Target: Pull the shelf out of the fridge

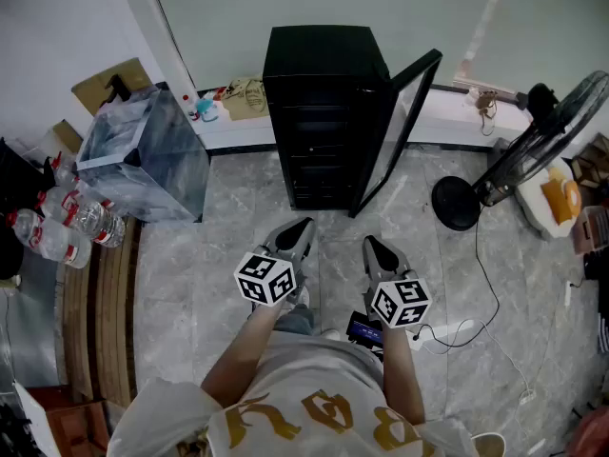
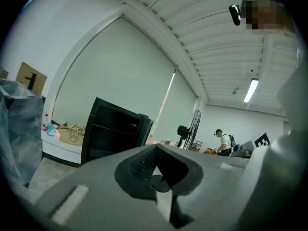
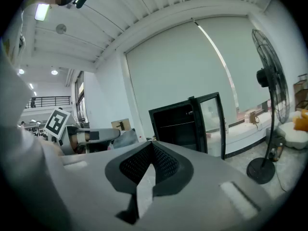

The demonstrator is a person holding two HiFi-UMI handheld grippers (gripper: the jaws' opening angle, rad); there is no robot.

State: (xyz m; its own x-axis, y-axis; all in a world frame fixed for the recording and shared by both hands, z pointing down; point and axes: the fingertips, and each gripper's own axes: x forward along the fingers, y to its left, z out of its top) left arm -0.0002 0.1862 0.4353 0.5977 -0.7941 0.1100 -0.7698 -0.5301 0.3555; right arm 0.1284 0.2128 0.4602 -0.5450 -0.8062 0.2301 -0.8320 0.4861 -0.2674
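Grey jaws at lower centre: left gripper [image 1: 297, 228] clenched on nothing, right gripper [image 1: 376, 248] just beside it, likewise closed tight and empty. Above them, bare marble floor [image 1: 238, 236]. Farther up, black fridge [image 1: 324, 112], well apart from both, door [image 1: 398, 131] swung open rightward. Shelf [image 3: 175, 125] inside the fridge, level.

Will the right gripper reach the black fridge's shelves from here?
Probably not yet: the right gripper hangs short of the black fridge. Its glass door stands open, so the way looks free.
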